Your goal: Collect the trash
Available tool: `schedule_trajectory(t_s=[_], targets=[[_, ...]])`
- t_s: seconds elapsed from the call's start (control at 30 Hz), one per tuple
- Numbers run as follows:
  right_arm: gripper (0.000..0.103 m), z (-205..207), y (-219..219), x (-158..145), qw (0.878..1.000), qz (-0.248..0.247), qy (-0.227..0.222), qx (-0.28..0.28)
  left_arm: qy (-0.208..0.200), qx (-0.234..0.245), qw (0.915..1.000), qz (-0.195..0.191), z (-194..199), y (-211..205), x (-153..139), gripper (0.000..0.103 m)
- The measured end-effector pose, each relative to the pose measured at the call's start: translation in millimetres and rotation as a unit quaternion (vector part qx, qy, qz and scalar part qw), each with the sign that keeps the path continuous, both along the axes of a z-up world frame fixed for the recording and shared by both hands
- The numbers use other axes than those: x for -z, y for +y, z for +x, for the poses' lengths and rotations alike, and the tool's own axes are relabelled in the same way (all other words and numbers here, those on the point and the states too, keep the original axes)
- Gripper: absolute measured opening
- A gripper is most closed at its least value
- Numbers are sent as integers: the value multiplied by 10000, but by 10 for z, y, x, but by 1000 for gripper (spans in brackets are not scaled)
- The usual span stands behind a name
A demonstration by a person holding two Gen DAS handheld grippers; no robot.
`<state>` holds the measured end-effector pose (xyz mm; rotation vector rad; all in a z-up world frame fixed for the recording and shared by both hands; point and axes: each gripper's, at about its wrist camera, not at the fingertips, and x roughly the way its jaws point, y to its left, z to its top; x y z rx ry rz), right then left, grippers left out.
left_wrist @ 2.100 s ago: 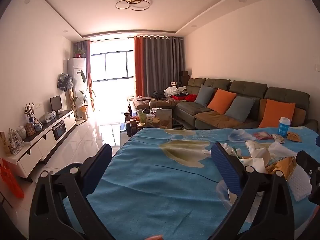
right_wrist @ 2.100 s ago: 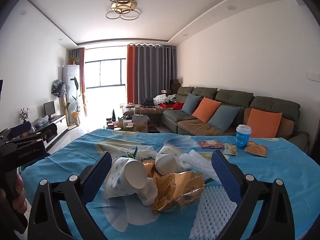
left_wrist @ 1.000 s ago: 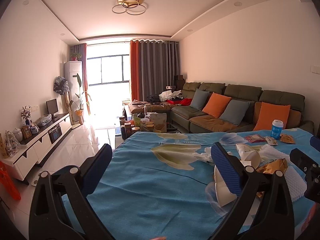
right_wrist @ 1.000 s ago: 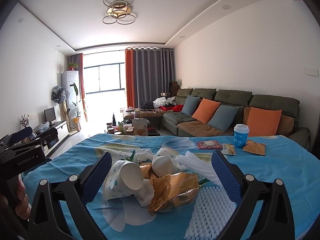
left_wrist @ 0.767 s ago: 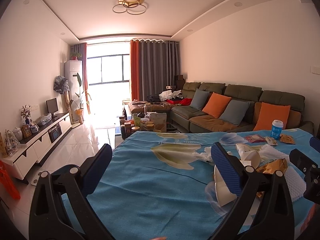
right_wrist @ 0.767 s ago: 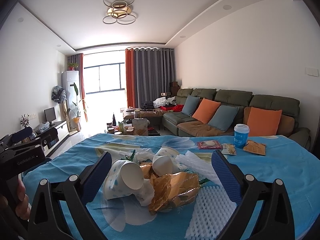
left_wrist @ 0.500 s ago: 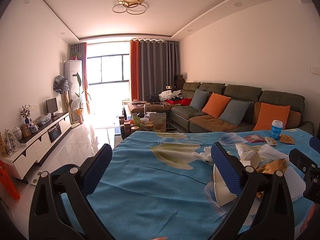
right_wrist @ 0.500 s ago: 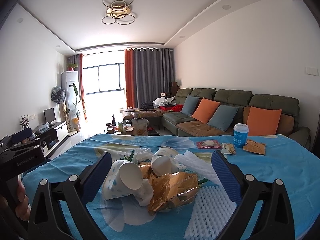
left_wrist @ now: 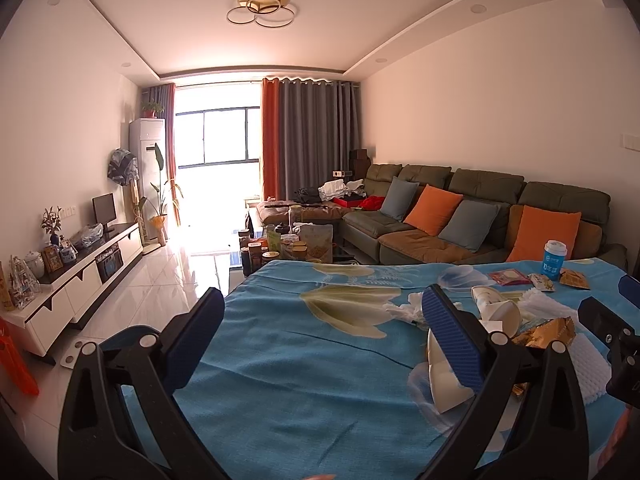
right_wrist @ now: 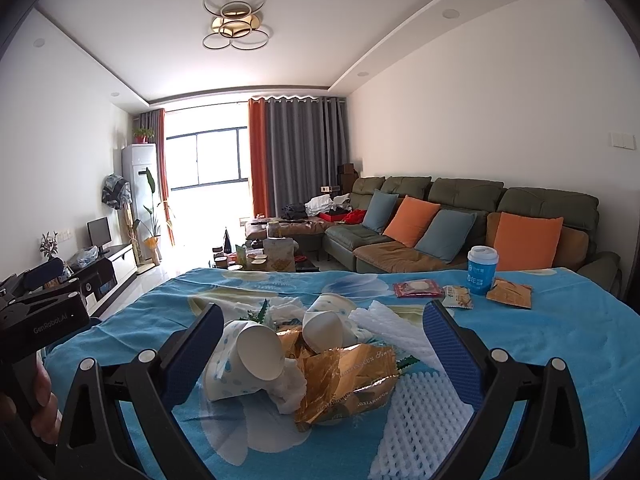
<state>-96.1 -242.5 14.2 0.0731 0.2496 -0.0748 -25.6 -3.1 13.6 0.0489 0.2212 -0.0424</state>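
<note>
A heap of trash lies on the blue flowered tablecloth [right_wrist: 560, 344]: two tipped paper cups [right_wrist: 244, 360] [right_wrist: 326, 326], a gold foil wrapper [right_wrist: 344, 380], crumpled tissue, and white foam netting [right_wrist: 416, 412]. My right gripper [right_wrist: 320, 344] is open, its jaws standing either side of the heap, just short of it. My left gripper [left_wrist: 320, 328] is open and empty over bare cloth; the heap [left_wrist: 500, 320] sits to its right, partly behind its right finger.
A blue lidded cup [right_wrist: 482, 270] and several snack packets [right_wrist: 510, 292] lie at the table's far right. A sofa with cushions [right_wrist: 440, 216], a cluttered coffee table [right_wrist: 264, 256] and a TV cabinet [left_wrist: 72, 280] stand beyond.
Both views have shifted slightly since two seconds ago; the left gripper turned a little so the heap sits closer to its right finger. Both grippers stay open. Almost still over the last second.
</note>
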Motion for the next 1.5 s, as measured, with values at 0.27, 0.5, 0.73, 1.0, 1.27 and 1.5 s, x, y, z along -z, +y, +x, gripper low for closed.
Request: schedule_trajectory(t_s=[0.27, 0.5, 0.73, 1.0, 1.27, 1.5], targets=[[96, 19, 7, 31, 10000, 10, 22, -17, 18, -3, 10000, -19, -13, -3, 17, 97], [96, 57, 13, 53, 10000, 18, 75, -40, 43, 12, 10000, -21, -16, -11, 32, 97], [96, 157, -42, 126, 9997, 56, 242, -74, 317, 303, 9990, -74, 95, -37, 120, 97], [96, 343, -282, 217, 9973, 246, 689, -78, 1171, 1257, 9850, -140, 449, -300, 377, 97], [91, 506, -611, 268, 9932, 352, 1107, -10, 1730, 2125, 9617, -5, 643, -617, 640, 97], [72, 728, -822, 301, 9870, 329, 1563, -167, 2120, 2359, 9484, 48, 795, -812, 752, 97]])
